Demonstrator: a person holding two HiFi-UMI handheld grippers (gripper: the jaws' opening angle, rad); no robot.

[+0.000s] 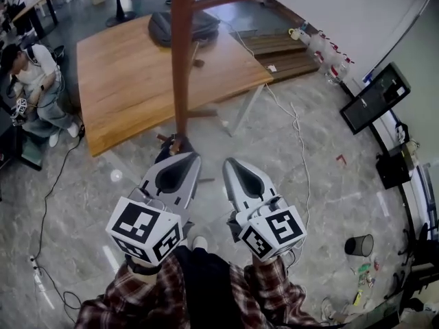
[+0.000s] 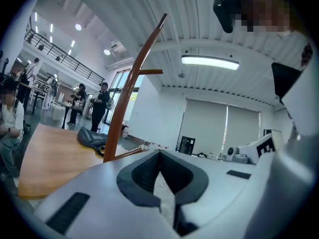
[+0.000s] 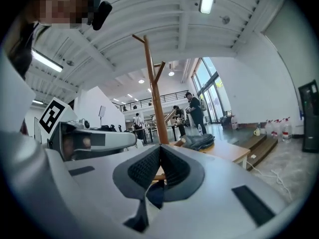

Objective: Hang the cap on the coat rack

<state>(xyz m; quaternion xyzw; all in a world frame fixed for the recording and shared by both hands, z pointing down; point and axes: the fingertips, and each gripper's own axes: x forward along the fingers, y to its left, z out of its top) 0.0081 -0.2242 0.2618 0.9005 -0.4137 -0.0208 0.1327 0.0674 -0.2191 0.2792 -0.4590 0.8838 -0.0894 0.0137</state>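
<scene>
**Cap on the tabletop, both tools closed and empty**

Cap [image 1: 185,27]: a dark, crumpled shape is seen lying on the wooden tabletop [image 1: 130,81], near its far edge, at 12 o'clock from the two tools. It is touched by neither tool and is well apart from both. In the head view part of it is crossed by the brown pole of the coat rack [image 1: 181,60]. The pole's foot is set on the floor [image 1: 322,184], just in front of the tabletop's near edge. One peg is seen branching off near the top towards 2 o'clock.

The left tool [image 1: 184,156] is held low over the floor and pointed towards the foot of the rack. Its jaws are brought together at the tips, and nothing is gripped between them. The right tool [image 1: 230,162] is held just beside it, at 3 o'clock from it. Its jaws likewise meet at the tips, with nothing held. Plaid sleeves [image 1: 137,293] are visible behind both tools.

A seated person [image 1: 34,81] is seen at 9 o'clock from the tabletop. A white cable [image 1: 296,125] is trailed across the floor at 3 o'clock from the rack. A row of bottles [image 1: 329,53] and a dark monitor [image 1: 376,98] are placed along the wall at 2 o'clock.
</scene>
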